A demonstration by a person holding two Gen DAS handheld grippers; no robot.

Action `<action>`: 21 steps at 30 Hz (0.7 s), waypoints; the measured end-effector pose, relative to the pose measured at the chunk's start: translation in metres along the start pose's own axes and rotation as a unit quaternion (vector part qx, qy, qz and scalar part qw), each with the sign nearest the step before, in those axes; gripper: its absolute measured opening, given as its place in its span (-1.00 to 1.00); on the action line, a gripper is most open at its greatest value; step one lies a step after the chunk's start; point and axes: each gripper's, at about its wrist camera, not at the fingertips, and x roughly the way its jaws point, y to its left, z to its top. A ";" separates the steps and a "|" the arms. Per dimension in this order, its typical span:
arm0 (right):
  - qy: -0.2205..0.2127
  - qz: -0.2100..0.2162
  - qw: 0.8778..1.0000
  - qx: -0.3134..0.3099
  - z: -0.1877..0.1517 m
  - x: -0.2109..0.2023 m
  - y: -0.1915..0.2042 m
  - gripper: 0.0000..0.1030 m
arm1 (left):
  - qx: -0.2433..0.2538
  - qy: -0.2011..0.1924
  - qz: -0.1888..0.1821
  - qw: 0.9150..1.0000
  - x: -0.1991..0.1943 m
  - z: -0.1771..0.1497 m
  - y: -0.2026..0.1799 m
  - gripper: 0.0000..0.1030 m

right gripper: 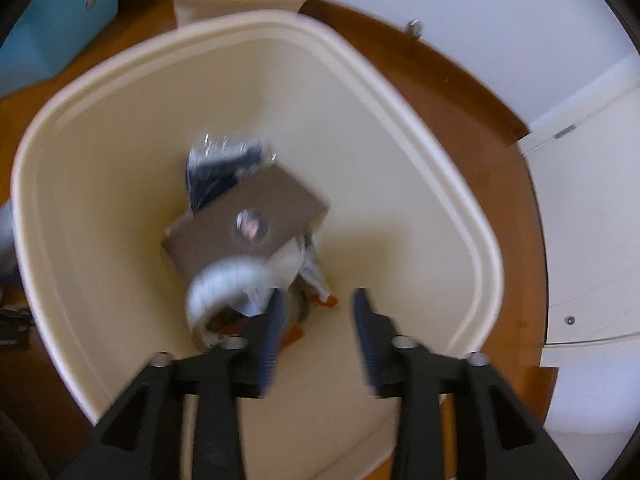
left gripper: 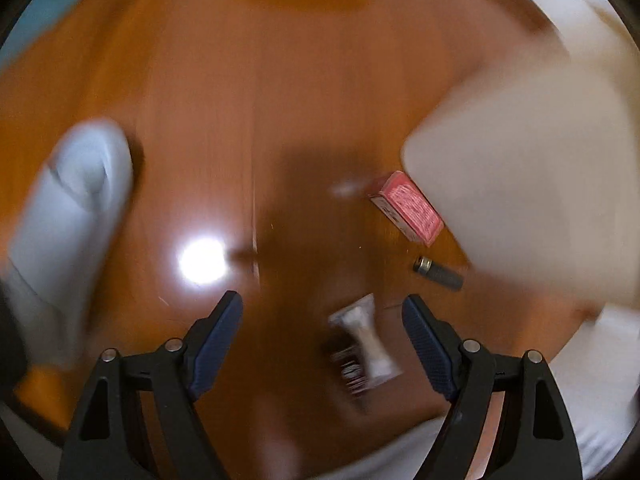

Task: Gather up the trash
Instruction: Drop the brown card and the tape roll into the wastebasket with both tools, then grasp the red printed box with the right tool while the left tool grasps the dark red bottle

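Crumpled silvery wrapper lying on the wooden surface, directly under the spread left tool.

Right tool, pads apart and gripping nothing, is hanging over the cream bin, where a brown card is sitting among collected scraps.

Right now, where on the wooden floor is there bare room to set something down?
Free: the wooden floor beyond the crumpled wrapper, between the white object and the bin wall. Crowded: by the red box and the dark cylinder.

floor: polished brown wood
storage box: blue, at the upper left
wall: white, behind
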 end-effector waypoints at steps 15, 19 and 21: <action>-0.245 0.106 0.952 0.153 -0.174 -0.098 0.030 0.15 | -0.153 0.028 -0.073 0.985 0.055 0.030 -0.004 0.58; -0.190 0.119 0.974 0.039 -0.160 -0.046 0.075 0.15 | -0.127 -0.030 -0.035 0.991 0.010 0.020 0.028 0.58; -0.188 0.123 0.974 -0.030 -0.147 -0.027 0.104 0.15 | -0.118 -0.048 -0.014 0.992 -0.010 0.012 0.046 0.58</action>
